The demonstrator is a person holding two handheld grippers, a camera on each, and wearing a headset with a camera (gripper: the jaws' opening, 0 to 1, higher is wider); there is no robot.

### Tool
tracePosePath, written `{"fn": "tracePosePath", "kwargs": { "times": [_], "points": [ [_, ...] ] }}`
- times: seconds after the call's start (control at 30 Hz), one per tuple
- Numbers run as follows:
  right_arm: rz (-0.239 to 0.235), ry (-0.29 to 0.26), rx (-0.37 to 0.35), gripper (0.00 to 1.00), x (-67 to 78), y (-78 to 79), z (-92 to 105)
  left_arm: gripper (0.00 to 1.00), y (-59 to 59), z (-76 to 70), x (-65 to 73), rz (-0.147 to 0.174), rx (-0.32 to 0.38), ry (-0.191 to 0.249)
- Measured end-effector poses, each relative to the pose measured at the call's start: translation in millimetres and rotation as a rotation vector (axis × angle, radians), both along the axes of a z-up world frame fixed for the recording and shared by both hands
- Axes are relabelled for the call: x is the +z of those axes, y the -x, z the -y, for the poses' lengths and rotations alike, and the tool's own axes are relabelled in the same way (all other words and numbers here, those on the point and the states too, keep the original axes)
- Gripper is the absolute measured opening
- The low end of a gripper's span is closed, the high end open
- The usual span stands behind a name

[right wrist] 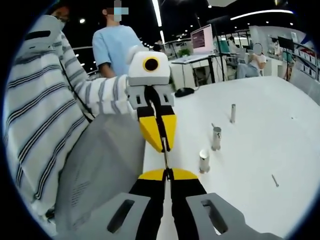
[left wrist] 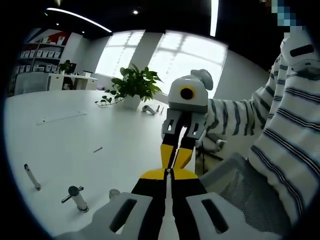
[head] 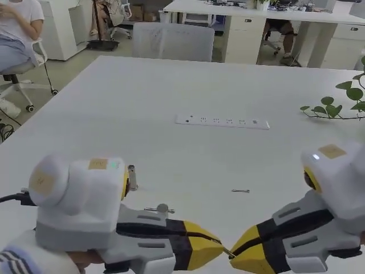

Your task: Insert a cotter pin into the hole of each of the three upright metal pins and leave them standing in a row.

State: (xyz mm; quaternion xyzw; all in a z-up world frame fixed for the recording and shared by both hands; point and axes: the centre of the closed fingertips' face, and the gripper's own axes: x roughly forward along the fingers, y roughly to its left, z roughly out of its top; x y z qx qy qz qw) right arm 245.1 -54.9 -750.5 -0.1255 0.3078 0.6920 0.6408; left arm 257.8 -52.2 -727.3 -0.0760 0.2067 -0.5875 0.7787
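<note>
Three metal pins [right wrist: 216, 138]; inserted cotter pin [head: 151, 210], loose cotter pin [head: 240, 190], gripped cotter pin [right wrist: 164, 150].

Three metal pins [right wrist: 216, 138] stand upright in a row, the middle one carrying a cotter pin [head: 151, 210]. A loose cotter pin [head: 240, 190] lies flat. A third cotter pin [right wrist: 164, 150] bridges left gripper [right wrist: 162, 141] and right gripper [right wrist: 168, 173].

White surface [head: 171, 91]. A white power strip [head: 222, 121] lies flat near its middle, long side across the view. Leafy plant sprigs [head: 342, 103] reach in at the right edge. A grey chair back [head: 173, 41] stands just beyond the far edge. Background: seated person [head: 17, 28] on a wheeled office chair [head: 23, 74], far left; white desks [head: 256, 11] behind.
</note>
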Motion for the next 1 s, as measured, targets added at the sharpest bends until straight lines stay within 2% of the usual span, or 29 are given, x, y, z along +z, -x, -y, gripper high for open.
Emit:
{"fn": "tracePosePath", "kwargs": {
  "times": [0.07, 0.23, 0.5, 0.7, 0.8, 1.0],
  "points": [
    [-0.001, 0.017, 0.005, 0.04, 0.6, 1.0, 0.1, 0.0, 1.0, -0.2, 0.4, 0.016, -0.006, 0.002],
    [0.027, 0.049, 0.029, 0.04, 1.0, 1.0, 1.5, 0.0, 1.0, -0.4, 0.3, 0.021, -0.009, 0.003],
    [0.043, 0.088, 0.041, 0.03, 1.9, -1.9, 5.9, 0.0, 1.0, 0.2, 1.6, 0.054, -0.024, 0.005],
    [0.04, 0.083, 0.031, 0.03, 2.8, -3.8, 6.8, 0.0, -0.5, -0.6, 1.7, 0.051, -0.017, 0.014],
    [0.04, 0.094, 0.035, 0.03, 1.8, -1.9, 6.6, 0.0, 1.4, 0.4, 0.9, 0.061, -0.029, 0.006],
    [0.055, 0.151, 0.057, 0.03, -3.0, -1.0, 9.9, 0.01, 3.2, 4.4, -2.2, 0.079, -0.044, -0.016]
  ]
}}
